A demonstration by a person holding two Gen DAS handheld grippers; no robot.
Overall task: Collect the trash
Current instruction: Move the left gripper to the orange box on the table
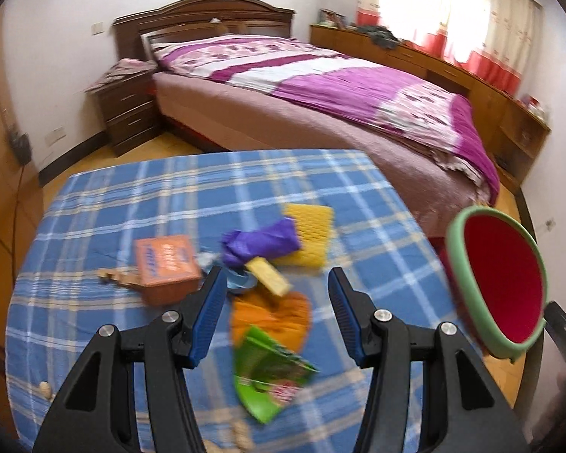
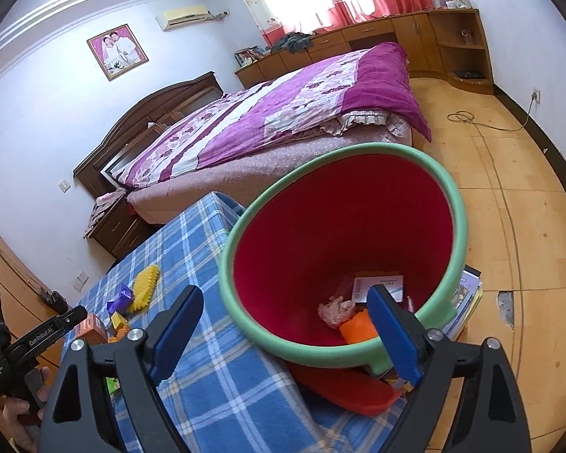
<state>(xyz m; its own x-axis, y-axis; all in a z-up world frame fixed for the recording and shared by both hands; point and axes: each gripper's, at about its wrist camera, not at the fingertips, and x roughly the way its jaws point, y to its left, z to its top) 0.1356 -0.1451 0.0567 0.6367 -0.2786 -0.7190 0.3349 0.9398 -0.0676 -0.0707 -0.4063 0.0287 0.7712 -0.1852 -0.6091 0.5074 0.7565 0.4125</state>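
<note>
On the desk (image 1: 105, 204), which has a blue checked cloth over it, the trash lies in a small heap: a green wrapper (image 1: 269, 372), an orange crumpled piece (image 1: 271, 319), a purple bag (image 1: 260, 241), a yellow textured piece (image 1: 311, 232), a small yellow block (image 1: 269, 275) and an orange box (image 1: 166, 264). The left claw (image 1: 275, 287) hangs above this heap with its jaws about half apart, and nothing is between them; the pads touch no item. At the right edge of the desk, the red bin with a green rim (image 2: 454, 204) is tilted, its mouth toward the camera. Inside it are a pale crumpled paper (image 2: 334, 311), an orange piece (image 2: 358, 330) and a white printed card (image 2: 377, 287). The right claw (image 2: 285, 319) is at the near rim of the bin, jaws wide apart and empty; one finger reaches over the rim, the other stays outside. Behind the desk stands a bed (image 1: 358, 87) with a purple cover.
</note>
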